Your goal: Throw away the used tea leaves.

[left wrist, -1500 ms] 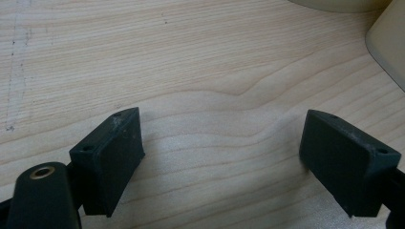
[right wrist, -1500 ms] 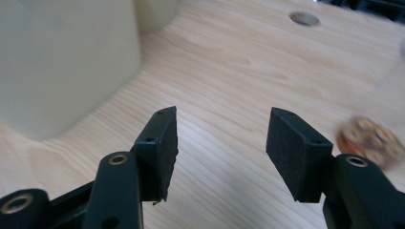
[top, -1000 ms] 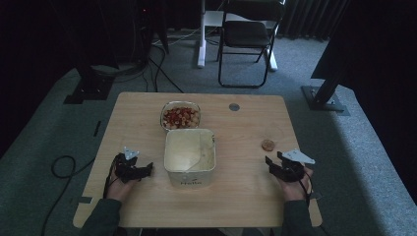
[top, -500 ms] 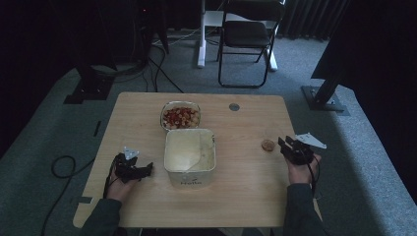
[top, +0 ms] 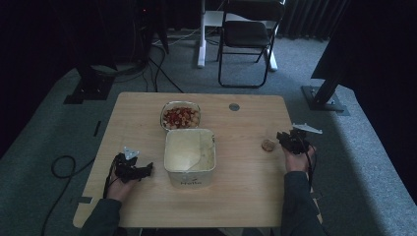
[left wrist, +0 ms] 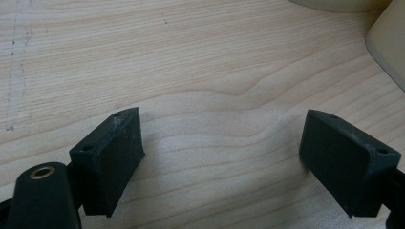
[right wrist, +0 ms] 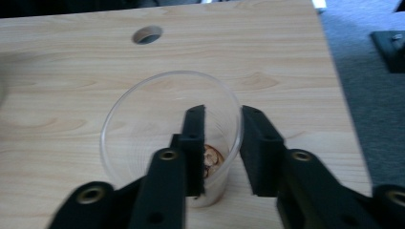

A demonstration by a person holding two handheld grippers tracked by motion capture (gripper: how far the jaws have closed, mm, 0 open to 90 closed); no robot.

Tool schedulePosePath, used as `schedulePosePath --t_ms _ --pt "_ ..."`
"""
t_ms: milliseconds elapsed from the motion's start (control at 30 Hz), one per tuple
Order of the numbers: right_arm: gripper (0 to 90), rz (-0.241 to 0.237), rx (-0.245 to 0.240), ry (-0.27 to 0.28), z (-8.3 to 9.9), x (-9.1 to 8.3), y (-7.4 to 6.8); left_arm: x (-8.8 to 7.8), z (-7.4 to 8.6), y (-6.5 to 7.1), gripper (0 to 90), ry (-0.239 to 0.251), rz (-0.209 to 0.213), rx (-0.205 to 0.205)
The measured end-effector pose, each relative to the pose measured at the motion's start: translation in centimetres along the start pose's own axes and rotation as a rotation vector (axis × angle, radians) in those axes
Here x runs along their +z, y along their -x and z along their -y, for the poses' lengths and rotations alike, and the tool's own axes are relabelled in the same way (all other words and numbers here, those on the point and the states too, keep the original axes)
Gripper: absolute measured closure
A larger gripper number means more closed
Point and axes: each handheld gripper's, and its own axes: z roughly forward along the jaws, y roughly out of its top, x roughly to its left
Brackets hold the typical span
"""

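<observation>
Transparent plastic cup [right wrist: 169, 138] with something brown at its bottom stands near the right edge of the light wooden surface [top: 236, 196]. My right gripper [right wrist: 222, 152] has just been closing: one jaw inside, one outside the wall, not yet pressing. Lifting is left. My left gripper [left wrist: 229, 157] rests wide open, empty.

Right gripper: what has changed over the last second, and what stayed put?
The right gripper moved up the table's right edge to the clear plastic cup; its jaws have just been closing astride the cup's rim, one inside, one outside. The left gripper, white tub and snack bowl stayed put.
</observation>
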Motion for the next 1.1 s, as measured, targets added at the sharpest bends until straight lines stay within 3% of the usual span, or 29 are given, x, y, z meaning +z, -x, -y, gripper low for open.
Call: schedulePosePath --t_ms 133,400,433,567,733,767,833,900,1000,1033,1067,1100 --pt "82.6 -0.056 -0.021 -0.004 0.2 -0.5 -0.7 0.0 0.0 0.0 15.2 0.000 0.000 0.000" --pt "84.2 -0.132 -0.111 -0.037 0.7 -1.5 -3.1 0.0 0.0 0.0 15.2 -0.002 -0.001 0.001" --pt "84.7 -0.162 -0.126 -0.034 1.1 -1.9 -4.1 0.0 0.0 0.0 15.1 -0.002 -0.001 0.001" --pt "85.1 -0.205 -0.179 -0.034 1.6 -2.9 -6.2 0.0 0.0 0.0 15.2 -0.002 -0.001 -0.001" --pt "85.1 -0.301 -0.229 -0.013 1.1 -5.1 -9.0 0.0 0.0 0.0 15.2 -0.002 0.001 0.001" --pt "85.1 -0.301 -0.229 -0.013 1.1 -5.1 -9.0 0.0 0.0 0.0 15.1 -0.002 0.001 0.001" --pt "85.1 -0.344 -0.284 0.005 0.4 -6.5 -11.0 -0.2 0.0 0.0 15.2 -0.013 0.015 0.016" --pt "85.1 -0.368 -0.317 0.016 -0.1 -7.4 -12.1 -0.5 0.0 0.2 17.3 -0.025 0.022 0.019" --pt "85.1 -0.420 -0.369 0.044 -1.5 -9.2 -14.2 -1.4 -0.5 0.2 21.1 0.020 0.085 -0.008" --pt "85.1 -0.436 -0.378 0.053 -2.1 -9.8 -14.8 -2.8 -1.1 0.3 20.3 0.086 0.120 -0.027" --pt "85.0 -0.444 -0.381 0.059 -2.5 -10.2 -15.1 -2.8 -1.1 0.3 20.3 0.086 0.120 -0.027" --pt "85.1 -0.457 -0.388 0.070 -3.2 -10.7 -15.5 -3.8 -1.6 0.4 20.3 0.133 0.146 -0.033"
